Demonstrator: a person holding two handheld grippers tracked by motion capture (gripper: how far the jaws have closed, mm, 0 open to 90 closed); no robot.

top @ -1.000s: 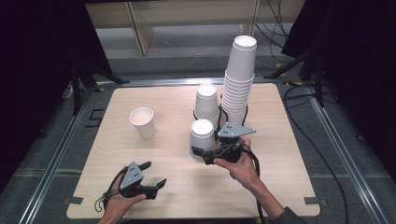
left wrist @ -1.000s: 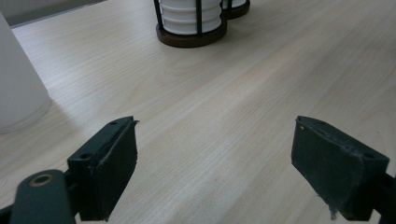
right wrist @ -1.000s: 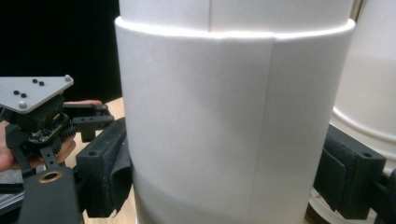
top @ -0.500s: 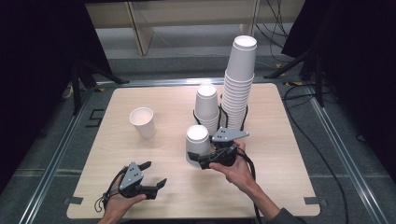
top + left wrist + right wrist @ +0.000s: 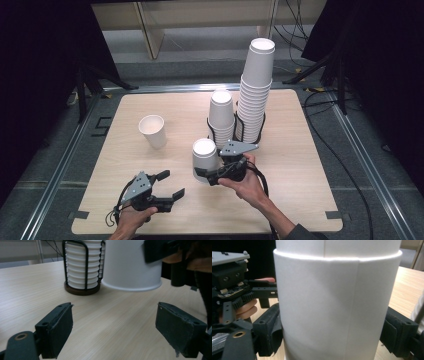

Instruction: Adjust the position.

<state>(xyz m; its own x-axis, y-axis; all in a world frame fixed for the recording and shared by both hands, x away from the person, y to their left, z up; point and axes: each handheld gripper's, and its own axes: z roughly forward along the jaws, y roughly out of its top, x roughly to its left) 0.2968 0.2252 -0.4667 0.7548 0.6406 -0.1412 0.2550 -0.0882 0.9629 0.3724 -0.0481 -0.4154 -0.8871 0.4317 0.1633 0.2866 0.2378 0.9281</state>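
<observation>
Right gripper [image 5: 207, 176] pinches inverted white paper cup [image 5: 204, 159] low on its wall; light, crushable, so grip gently. Left gripper [image 5: 167, 186] jaws spread, empty.

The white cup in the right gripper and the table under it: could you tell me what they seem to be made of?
The white cup looks like matte paper: a straight side seam and a rolled rim show. The table appears to be pale wood or a wood-look laminate, judging by its fine grain lines and soft sheen.
</observation>
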